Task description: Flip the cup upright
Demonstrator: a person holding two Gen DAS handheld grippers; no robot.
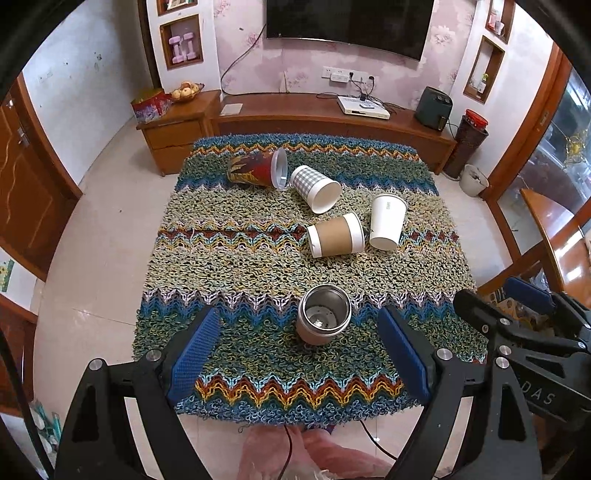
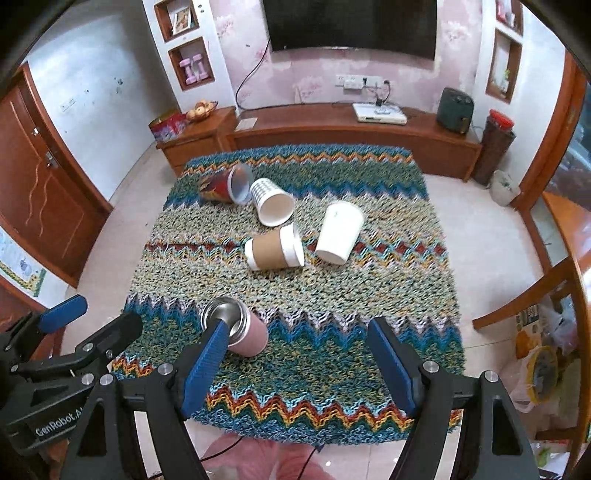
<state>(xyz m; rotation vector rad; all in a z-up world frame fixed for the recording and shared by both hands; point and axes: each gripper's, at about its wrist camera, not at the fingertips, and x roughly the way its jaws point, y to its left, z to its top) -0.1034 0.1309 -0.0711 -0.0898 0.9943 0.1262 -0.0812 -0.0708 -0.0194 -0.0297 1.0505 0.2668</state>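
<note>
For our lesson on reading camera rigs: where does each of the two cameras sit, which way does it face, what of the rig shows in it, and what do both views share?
Left wrist view: sits on the left gripper, facing forward over the knitted zigzag table cover; its own open blue-padded fingers show, with the right gripper at its right edge.
Right wrist view: sits on the right gripper, facing the same way; its open fingers show, the left gripper at its left edge.
Shared: the upright pink steel-lined cup, four tipped cups including the brown-sleeved paper cup, and the wall television.
</note>
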